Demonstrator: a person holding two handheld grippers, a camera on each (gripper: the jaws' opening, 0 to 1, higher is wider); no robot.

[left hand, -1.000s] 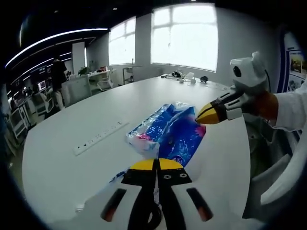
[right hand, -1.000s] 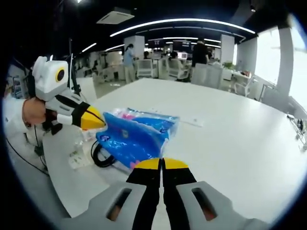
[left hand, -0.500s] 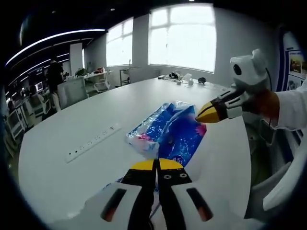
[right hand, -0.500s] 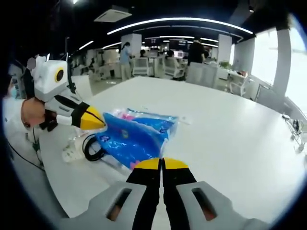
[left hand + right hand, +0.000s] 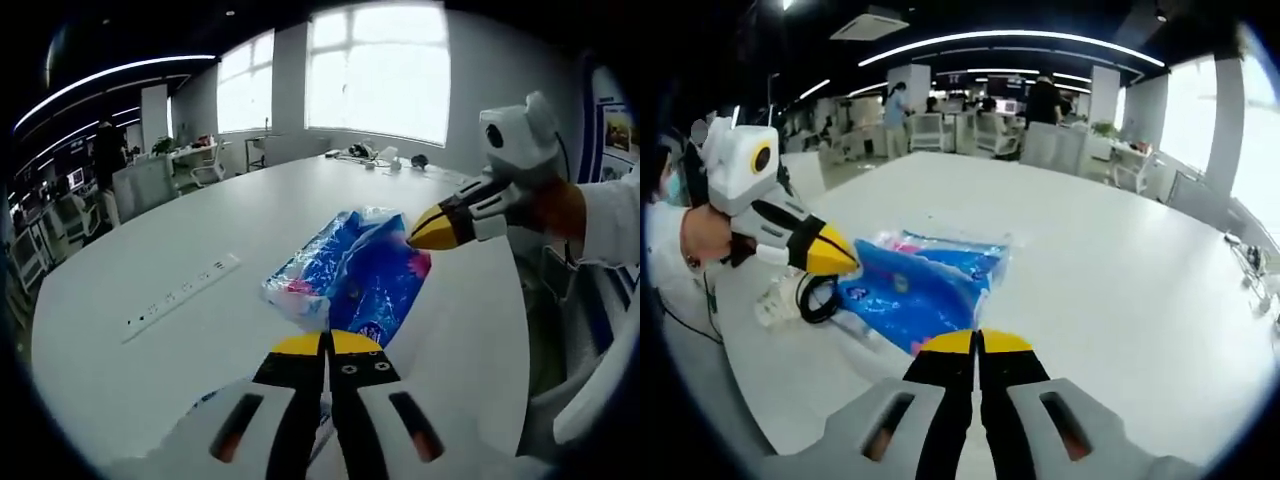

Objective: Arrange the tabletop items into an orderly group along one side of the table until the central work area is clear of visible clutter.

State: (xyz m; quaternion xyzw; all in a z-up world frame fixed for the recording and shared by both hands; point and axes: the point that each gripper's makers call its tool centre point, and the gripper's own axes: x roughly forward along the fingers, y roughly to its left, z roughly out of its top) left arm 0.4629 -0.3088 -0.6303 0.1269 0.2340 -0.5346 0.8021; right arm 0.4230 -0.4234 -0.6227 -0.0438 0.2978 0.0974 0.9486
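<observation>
A blue plastic package (image 5: pixel 352 272) with pink print lies on the white table (image 5: pixel 150 360) in the left gripper view, just beyond my left gripper (image 5: pixel 327 345), whose yellow-tipped jaws are shut with nothing between them. My right gripper (image 5: pixel 432 228) comes in from the right, shut, its tip over the package's far right corner. In the right gripper view the same package (image 5: pixel 925 285) lies ahead of my shut right gripper (image 5: pixel 978 343). The left gripper (image 5: pixel 832 255) hovers at the package's left end, above a coiled black cable (image 5: pixel 812 297) and a clear plastic bag (image 5: pixel 773 303).
A white power strip (image 5: pixel 180 294) lies on the table left of the package. Small items (image 5: pixel 385 160) sit at the table's far end by the windows. A grey chair (image 5: pixel 590 400) stands at the right edge. Desks, chairs and people (image 5: pixel 1045 100) fill the room beyond.
Both views have shifted a little with the hands. In the right gripper view the left gripper sits slightly lower, closer to the cable. The package has stayed put.
</observation>
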